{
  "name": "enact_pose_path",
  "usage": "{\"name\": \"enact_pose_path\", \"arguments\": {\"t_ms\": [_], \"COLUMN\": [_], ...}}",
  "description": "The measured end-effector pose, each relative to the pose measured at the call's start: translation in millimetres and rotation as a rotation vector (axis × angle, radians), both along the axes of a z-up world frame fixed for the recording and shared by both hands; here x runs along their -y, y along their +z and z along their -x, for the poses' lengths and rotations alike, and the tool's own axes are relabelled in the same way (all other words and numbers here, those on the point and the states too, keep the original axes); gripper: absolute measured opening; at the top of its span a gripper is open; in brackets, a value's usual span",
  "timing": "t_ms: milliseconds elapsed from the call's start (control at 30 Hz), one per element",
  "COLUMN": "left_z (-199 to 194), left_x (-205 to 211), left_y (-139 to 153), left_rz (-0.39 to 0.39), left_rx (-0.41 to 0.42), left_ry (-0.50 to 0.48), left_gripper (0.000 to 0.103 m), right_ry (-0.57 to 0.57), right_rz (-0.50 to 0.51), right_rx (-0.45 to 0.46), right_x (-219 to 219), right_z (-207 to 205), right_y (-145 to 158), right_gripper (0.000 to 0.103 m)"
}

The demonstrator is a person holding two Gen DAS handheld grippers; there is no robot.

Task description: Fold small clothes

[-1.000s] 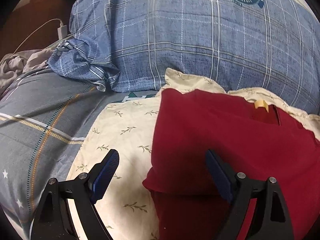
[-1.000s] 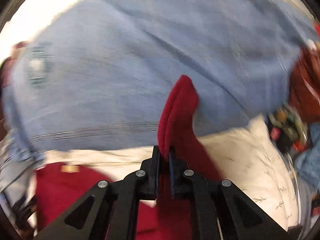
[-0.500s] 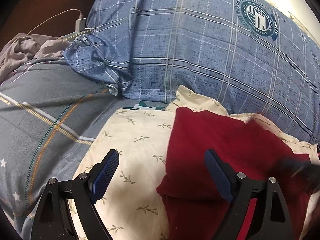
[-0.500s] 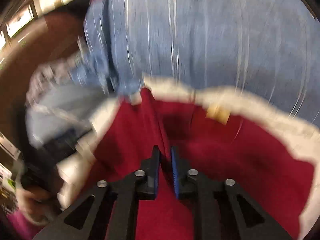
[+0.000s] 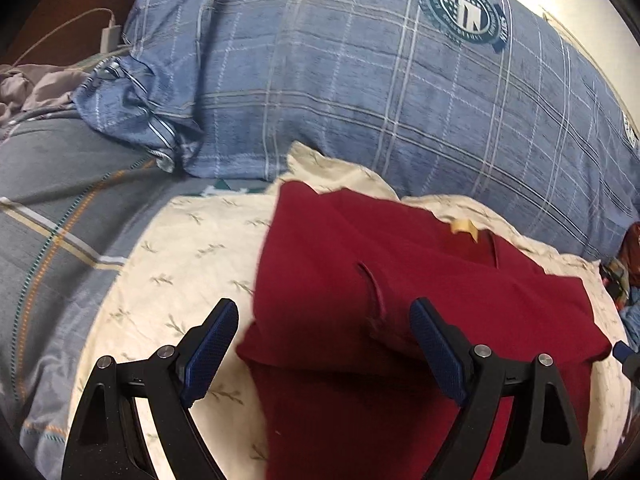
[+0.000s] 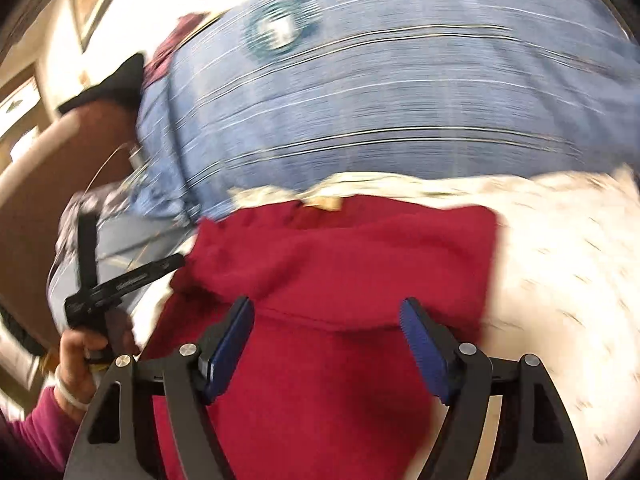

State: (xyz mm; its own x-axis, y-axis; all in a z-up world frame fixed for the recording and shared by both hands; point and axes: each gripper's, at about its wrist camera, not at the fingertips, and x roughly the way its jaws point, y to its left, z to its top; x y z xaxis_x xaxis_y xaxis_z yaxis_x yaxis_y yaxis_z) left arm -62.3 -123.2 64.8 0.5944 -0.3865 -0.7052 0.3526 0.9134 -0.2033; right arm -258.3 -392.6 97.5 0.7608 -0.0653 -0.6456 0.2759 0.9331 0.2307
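Observation:
A dark red garment [image 5: 400, 300] lies on a cream leaf-print cloth [image 5: 188, 256], its side parts folded in over the middle, a small tan label at its neck. My left gripper [image 5: 324, 336] is open and empty just above the garment's near left edge. My right gripper [image 6: 326, 334] is open and empty over the same red garment [image 6: 340, 264] in the blurred right wrist view. The left gripper also shows there [image 6: 120, 280], held by a hand at the garment's left side.
A big blue plaid pillow [image 5: 380, 92] with a round emblem lies right behind the cloth. A grey striped bedsheet [image 5: 60, 208] spreads to the left, with a white charger and cable [image 5: 106, 34] at the far left. Colourful items sit at the right edge [image 5: 624, 280].
My right gripper carried a red flap across the garment, then opened and let it go; the flap now lies folded over the body. My left gripper stayed open and shifted slightly.

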Motion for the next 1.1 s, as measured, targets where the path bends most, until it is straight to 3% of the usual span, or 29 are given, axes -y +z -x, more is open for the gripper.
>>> {"name": "enact_pose_path", "arguments": {"t_ms": [100,200,267,333,400,433,533,567,633,800,900,967,1100], "left_z": [2.3,0.9,-1.7,-4.1,-4.8,-6.4,-4.2,-3.7,-6.9,-22.1,-21.5,-15.2,-11.5], "left_x": [11.1,26.3,37.2,43.2,45.3,44.5,34.2,27.5,17.4,4.0,6.2,12.8,28.0], "left_y": [6.6,1.1,-4.9,-5.3,6.1,14.7,44.6,54.8,56.9,37.8,37.4,38.1,24.0], "left_rz": [0.009,-0.055,-0.079,-0.078,-0.052,-0.028,0.063,0.069,0.057,0.048,0.075,0.075,0.005], "left_rx": [0.007,0.011,-0.007,-0.012,0.031,0.051,0.123,0.17,0.175,0.051,0.013,0.023,0.0], "left_ry": [-0.037,-0.043,-0.06,-0.06,-0.044,-0.049,-0.075,-0.071,-0.055,-0.023,-0.051,-0.064,-0.105], "left_gripper": [0.087,0.082,0.047,0.021,0.015,0.007,0.003,0.002,0.002,0.004,0.029,0.058,0.057], "right_ry": [-0.094,-0.175,-0.185,-0.201,-0.214,-0.216,-0.214,-0.213,-0.213,-0.206,-0.193,-0.186,-0.176], "right_rz": [-0.044,-0.1,-0.107,-0.061,-0.029,-0.033,-0.094,-0.113,-0.123,-0.118,-0.143,-0.165,-0.19], "right_rx": [0.036,0.069,0.082,0.084,0.083,0.08,0.073,0.072,0.067,0.061,0.051,0.044,0.051], "right_x": [27.3,53.6,62.1,66.1,67.7,69.2,74.9,76.3,76.2,72.4,73.6,74.9,75.6], "right_z": [21.7,36.3,38.1,40.5,44.3,44.1,42.7,41.6,39.7,32.1,28.4,27.4,27.9], "right_y": [-8.1,-13.9,-13.7,-11.1,-10.0,-10.5,-17.5,-19.9,-23.0,-27.3,-31.9,-34.5,-33.1], "right_gripper": [0.077,0.079,0.079,0.079,0.079,0.079,0.079,0.079,0.079,0.079,0.079,0.079,0.079]}}
